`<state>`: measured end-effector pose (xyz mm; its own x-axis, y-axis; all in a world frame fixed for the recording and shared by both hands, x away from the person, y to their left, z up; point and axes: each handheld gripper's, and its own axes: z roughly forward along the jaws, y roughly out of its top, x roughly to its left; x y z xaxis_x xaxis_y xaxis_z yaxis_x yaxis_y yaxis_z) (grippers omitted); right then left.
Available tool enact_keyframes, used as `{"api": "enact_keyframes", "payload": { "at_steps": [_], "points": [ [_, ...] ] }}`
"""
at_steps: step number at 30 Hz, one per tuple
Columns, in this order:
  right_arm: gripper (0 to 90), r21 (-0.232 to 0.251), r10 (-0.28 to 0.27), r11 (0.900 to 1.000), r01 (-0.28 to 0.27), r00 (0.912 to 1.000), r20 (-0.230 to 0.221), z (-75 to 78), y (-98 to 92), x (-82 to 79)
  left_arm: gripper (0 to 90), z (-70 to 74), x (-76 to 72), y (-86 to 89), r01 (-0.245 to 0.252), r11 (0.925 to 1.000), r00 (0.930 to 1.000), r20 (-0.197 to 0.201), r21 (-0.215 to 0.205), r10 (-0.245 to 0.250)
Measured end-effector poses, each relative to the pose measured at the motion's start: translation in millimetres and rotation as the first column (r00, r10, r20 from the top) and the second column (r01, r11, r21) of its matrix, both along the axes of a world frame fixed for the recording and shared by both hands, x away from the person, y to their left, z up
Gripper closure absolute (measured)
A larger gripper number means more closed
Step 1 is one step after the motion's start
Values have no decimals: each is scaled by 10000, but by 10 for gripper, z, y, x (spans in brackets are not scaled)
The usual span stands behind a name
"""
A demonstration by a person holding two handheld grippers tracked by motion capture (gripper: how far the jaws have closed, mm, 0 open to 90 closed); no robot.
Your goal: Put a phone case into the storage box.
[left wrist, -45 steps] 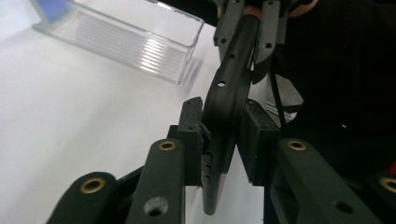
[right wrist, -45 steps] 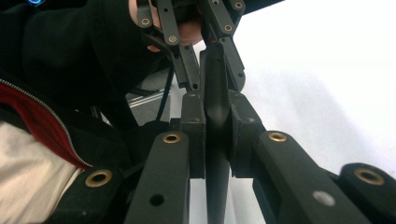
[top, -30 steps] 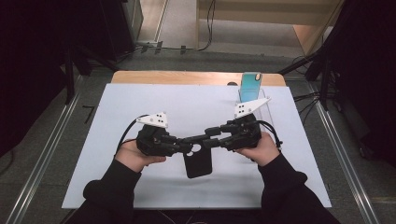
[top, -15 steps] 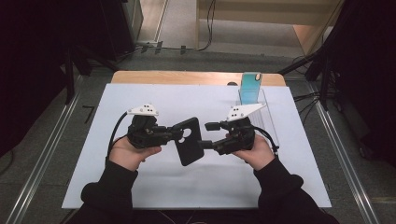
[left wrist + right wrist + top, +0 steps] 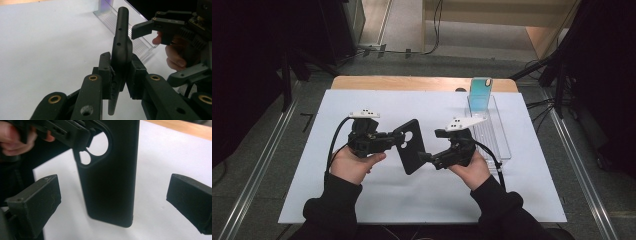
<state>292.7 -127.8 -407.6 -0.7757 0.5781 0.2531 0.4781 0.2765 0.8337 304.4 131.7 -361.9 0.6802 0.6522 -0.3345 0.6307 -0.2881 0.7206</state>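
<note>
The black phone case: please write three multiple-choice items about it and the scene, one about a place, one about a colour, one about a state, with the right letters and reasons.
1. Where does the clear stand lie?
A. on the table's right side, beyond the right gripper
B. at the left edge
C. under the left hand

2. What colour is the phone case standing upright in that stand?
A. red
B. teal
C. yellow

3. How is the black phone case held?
A. lying flat, untouched
B. clamped by the right gripper alone
C. clamped by the left gripper, right jaws open

Key: 1 A, the high view shows it there; 2 B, its face is teal; 3 C, the left gripper view shows both pads pressing it, the right gripper view shows a gap on each side.
</note>
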Motion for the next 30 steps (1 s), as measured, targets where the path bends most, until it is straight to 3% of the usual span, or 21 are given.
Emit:
{"api": "enact_keyframes", "payload": {
  "at_steps": [6,23,26,29,30],
  "points": [
    [0,130,-589,9982,589,9983,0,-26,118,-32,770,-21,-32,-93,50,9998,10000,-36,197,-49],
    [0,-561,-1245,9905,1256,9919,233,-152,376,-48,768,-60,-98,-256,289,9996,9994,-179,-3,-289],
    [121,-635,-1193,9905,1223,9916,500,-166,365,-64,767,-56,-112,-266,347,9994,9992,-179,35,-346],
    [129,-642,-1118,9913,1149,9924,511,-165,359,-66,764,-52,-117,-265,414,9991,9991,-136,16,-414],
    [133,-621,-1130,9913,1162,9922,528,-163,358,-68,750,-49,-116,-258,462,9988,9988,-124,-159,-464]
  ]
}}
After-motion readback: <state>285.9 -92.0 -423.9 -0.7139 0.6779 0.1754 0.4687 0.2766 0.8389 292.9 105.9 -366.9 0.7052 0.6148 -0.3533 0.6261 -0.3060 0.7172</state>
